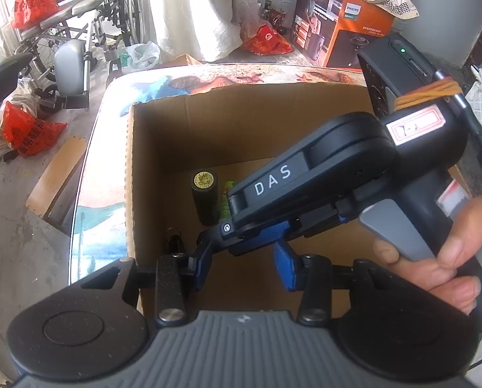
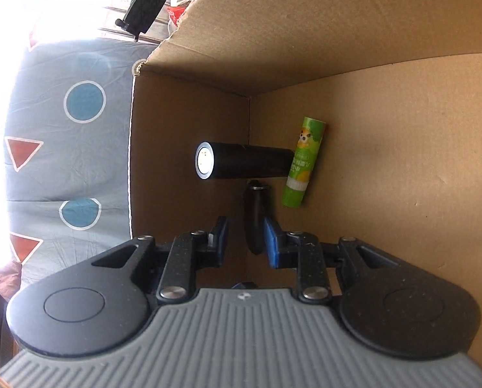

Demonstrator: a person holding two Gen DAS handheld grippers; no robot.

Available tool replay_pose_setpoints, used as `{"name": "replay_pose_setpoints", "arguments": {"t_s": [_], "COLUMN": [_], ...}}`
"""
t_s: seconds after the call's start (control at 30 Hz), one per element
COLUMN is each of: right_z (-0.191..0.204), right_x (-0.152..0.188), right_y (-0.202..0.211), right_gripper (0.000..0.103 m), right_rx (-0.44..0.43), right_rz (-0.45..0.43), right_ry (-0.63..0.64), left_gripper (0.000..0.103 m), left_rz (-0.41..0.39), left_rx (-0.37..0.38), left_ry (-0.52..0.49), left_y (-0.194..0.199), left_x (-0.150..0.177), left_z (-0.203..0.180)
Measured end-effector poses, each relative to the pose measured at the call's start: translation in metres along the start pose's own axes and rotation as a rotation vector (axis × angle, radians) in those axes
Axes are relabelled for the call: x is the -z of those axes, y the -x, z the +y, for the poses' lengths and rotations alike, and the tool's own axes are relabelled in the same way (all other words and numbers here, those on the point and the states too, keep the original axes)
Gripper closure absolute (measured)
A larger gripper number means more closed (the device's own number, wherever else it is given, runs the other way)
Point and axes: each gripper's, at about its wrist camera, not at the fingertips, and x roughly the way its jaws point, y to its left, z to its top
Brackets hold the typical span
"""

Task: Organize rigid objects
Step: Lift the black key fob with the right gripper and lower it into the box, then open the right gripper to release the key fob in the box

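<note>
An open cardboard box (image 1: 163, 135) sits on the table. On its floor stand a black cylinder (image 1: 204, 201) (image 2: 241, 161), a green glue stick (image 2: 303, 161) (image 1: 225, 200) and a small black key-fob-like object (image 2: 254, 223) (image 1: 173, 242) with a ring. My right gripper (image 2: 246, 241) reaches down into the box, open, with the small black object lying between its blue pads (image 2: 273, 242), not pinched. In the left wrist view the right gripper (image 1: 241, 236) is seen from outside. My left gripper (image 1: 244, 270) hovers open and empty above the box's near edge.
The table (image 1: 99, 168) has a colourful printed top. A wheelchair (image 1: 79, 26), red plastic bags (image 1: 24, 132), an orange Philips carton (image 1: 341, 16) and a wooden board (image 1: 57, 177) surround it. A patterned cloth (image 2: 69, 129) lies outside the box.
</note>
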Motion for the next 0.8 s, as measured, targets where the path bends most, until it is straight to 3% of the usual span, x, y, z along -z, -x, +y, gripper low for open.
{"name": "replay_pose_setpoints", "arguments": {"t_s": [0.2, 0.47, 0.67, 0.8], "right_z": [0.007, -0.006, -0.023, -0.036], "right_x": [0.027, 0.095, 0.168, 0.22], "right_y": [0.047, 0.145, 0.196, 0.198], "right_gripper": [0.071, 0.067, 0.066, 0.062], "right_rx": [-0.009, -0.063, -0.115, -0.051], "right_rz": [-0.084, -0.287, -0.442, -0.508], "right_ry": [0.044, 0.077, 0.096, 0.133], "left_gripper": [0.051, 0.042, 0.027, 0.016], "left_rz": [-0.082, -0.193, -0.255, -0.247], "left_rx": [0.033, 0.089, 0.115, 0.147], "left_ry": [-0.014, -0.056, -0.079, -0.146], "left_y": [0.028, 0.077, 0.102, 0.098], "left_x": [0.005, 0.035, 0.078, 0.118], "left_z": [-0.009, -0.035, -0.053, -0.075]}}
